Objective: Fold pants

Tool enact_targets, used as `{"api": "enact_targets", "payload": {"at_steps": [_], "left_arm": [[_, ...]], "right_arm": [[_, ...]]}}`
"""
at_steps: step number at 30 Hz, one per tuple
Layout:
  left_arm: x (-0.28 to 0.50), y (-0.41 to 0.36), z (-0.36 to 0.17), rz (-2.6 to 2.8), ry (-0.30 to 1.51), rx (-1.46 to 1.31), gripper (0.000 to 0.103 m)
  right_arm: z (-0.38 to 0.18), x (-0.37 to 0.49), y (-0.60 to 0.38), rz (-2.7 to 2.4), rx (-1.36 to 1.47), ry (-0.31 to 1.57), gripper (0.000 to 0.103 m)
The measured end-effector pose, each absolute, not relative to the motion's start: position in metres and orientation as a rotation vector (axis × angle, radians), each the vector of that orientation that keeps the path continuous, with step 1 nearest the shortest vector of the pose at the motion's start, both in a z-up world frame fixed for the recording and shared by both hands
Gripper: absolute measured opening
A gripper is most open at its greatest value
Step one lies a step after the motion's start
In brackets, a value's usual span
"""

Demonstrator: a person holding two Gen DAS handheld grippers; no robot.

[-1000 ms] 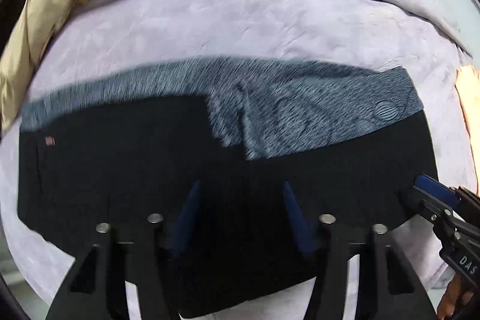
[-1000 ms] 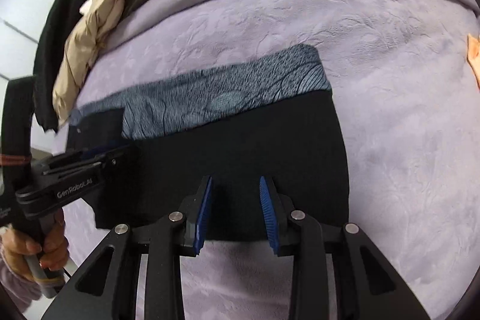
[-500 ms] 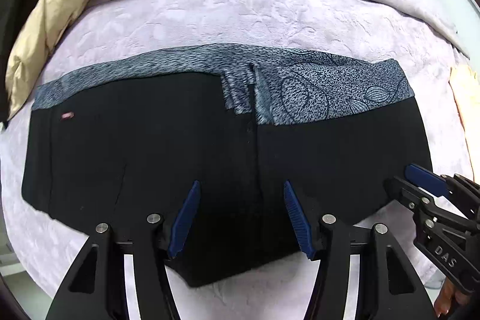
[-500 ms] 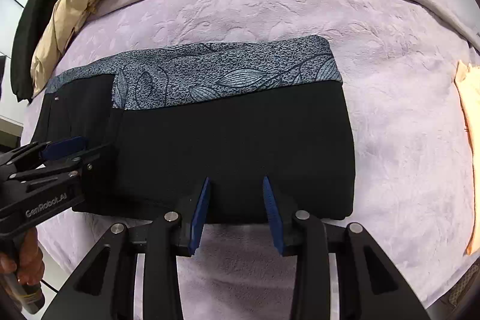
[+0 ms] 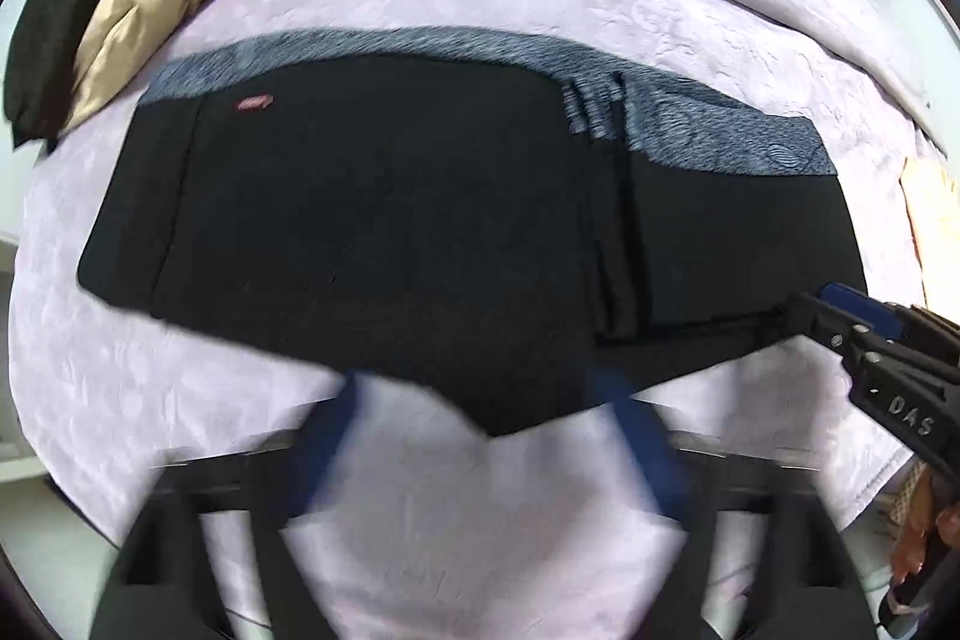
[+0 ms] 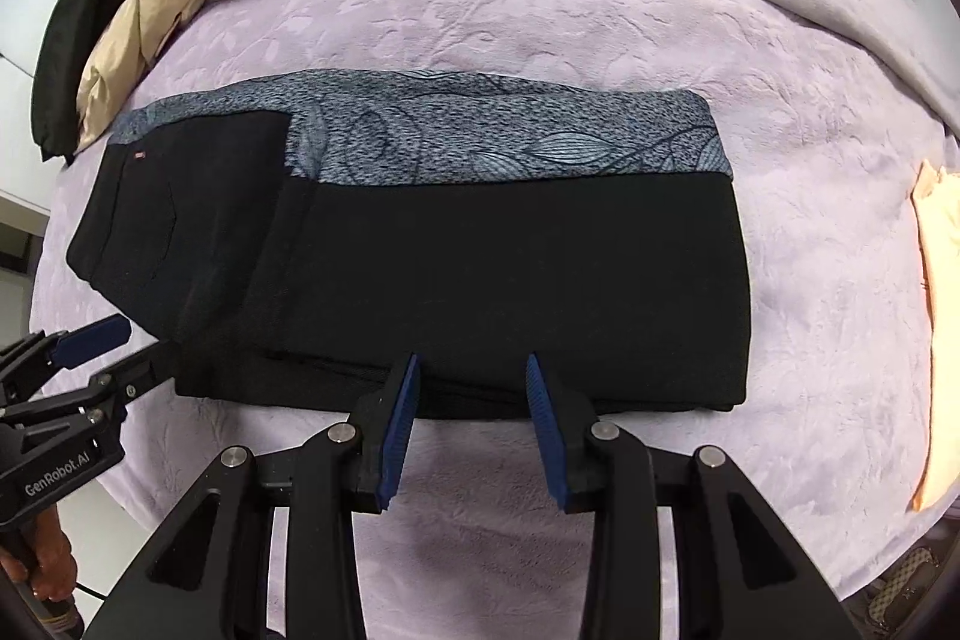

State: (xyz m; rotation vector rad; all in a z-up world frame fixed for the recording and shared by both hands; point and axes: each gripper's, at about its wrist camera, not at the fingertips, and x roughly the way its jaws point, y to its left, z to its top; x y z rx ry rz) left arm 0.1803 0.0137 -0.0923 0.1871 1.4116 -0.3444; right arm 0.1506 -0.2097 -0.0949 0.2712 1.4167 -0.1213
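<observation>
Pants (image 6: 456, 274) lie free; left tongs (image 5: 486, 460) opening, right tongs (image 6: 471, 424) apart, both empty.

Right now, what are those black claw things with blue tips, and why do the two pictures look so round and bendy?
Those are grippers: tongs with two fingers and blue pads, and a person holds one in each hand. Each carries a small round-eyed camera looking along its fingers, which bends the picture. One picture comes from the left gripper, blurry because it is moving and its jaws are opening with nothing between them. The other comes from the right gripper, open at the near edge of the pants, gripping nothing. The black pants with a grey leaf-patterned band lie folded on a lilac blanket. Beige and dark clothes are heaped at the far left, and a peach cloth lies on the right.
</observation>
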Motion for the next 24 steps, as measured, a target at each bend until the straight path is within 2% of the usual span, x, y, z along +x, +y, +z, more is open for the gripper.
{"api": "enact_targets", "payload": {"at_steps": [3,6,8,10,15,24], "left_arm": [[0.172,0.029,-0.084,-0.344,1.406,0.178,0.102],[0.170,0.044,-0.079,-0.341,1.410,0.171,0.103],[0.169,0.056,-0.076,-0.331,1.412,0.168,0.102],[0.173,0.054,-0.073,-0.319,1.415,0.157,0.102],[0.181,0.051,-0.075,-0.286,1.420,0.125,0.102],[0.189,0.093,-0.073,-0.235,1.430,0.066,0.102]], "right_arm": [[-0.085,0.152,-0.198,-0.113,0.246,1.412,0.053],[-0.075,0.153,-0.186,-0.095,0.230,1.405,0.059],[-0.070,0.154,-0.177,-0.089,0.212,1.406,0.076],[-0.064,0.155,-0.167,-0.097,0.179,1.392,0.083],[-0.055,0.156,-0.149,-0.137,0.136,1.394,0.086],[-0.050,0.162,-0.113,-0.078,0.128,1.444,0.086]]}}
